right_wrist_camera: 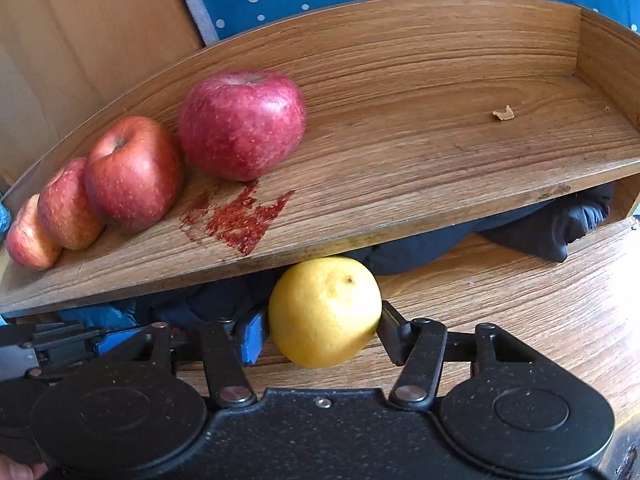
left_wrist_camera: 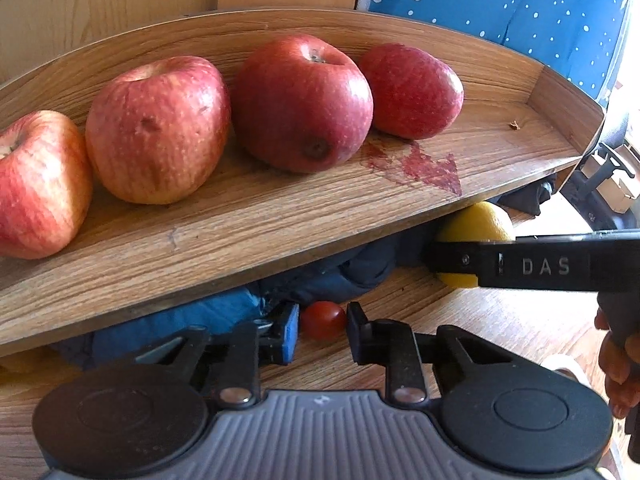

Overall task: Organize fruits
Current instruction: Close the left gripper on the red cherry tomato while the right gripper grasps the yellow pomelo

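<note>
Several red apples stand in a row on a curved wooden shelf; in the right wrist view the same apples fill the left part of the shelf. Below the shelf's front edge, my left gripper is shut on a small red cherry tomato. My right gripper is shut on a yellow lemon, just under the shelf edge. In the left wrist view the lemon shows to the right, partly hidden behind a right gripper finger.
A red stain marks the shelf beside the apples, and a small crumb lies on its bare right half. Dark and blue clothing is bunched under the shelf on the wooden table. Blue dotted fabric hangs behind. A hand holds the right gripper.
</note>
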